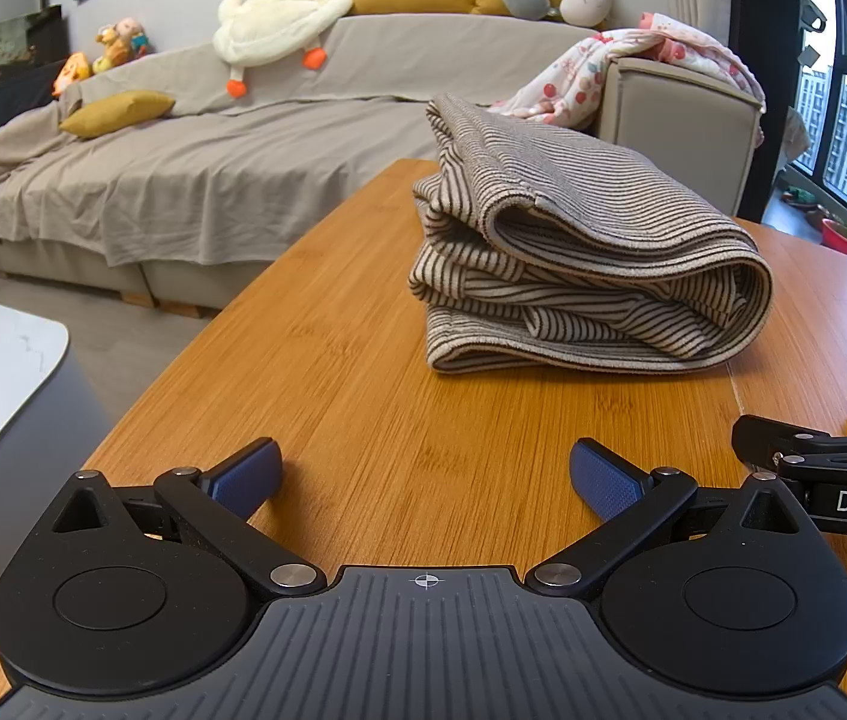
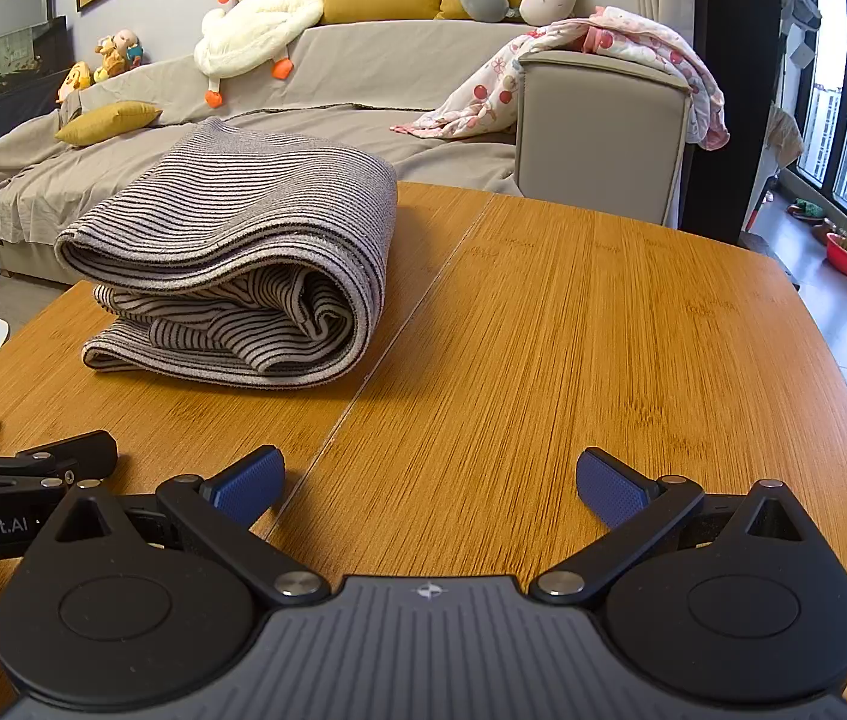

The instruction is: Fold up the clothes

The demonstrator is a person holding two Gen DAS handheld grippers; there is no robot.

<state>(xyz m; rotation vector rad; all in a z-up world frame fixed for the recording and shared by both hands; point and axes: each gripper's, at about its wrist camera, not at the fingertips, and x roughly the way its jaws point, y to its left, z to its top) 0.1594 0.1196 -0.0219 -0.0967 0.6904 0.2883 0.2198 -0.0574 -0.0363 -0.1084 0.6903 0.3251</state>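
Wooden table [image 1: 363, 372] w/ folded striped garment [image 1: 579, 252]

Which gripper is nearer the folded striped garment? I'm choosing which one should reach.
Neither clearly. The striped garment lies ahead-right of the open left gripper and ahead-left of the open right gripper, untouched by both.

Right gripper [image 1: 843, 468] — "DAS"; left gripper [image 2: 3, 480] — "enRobot.AI".
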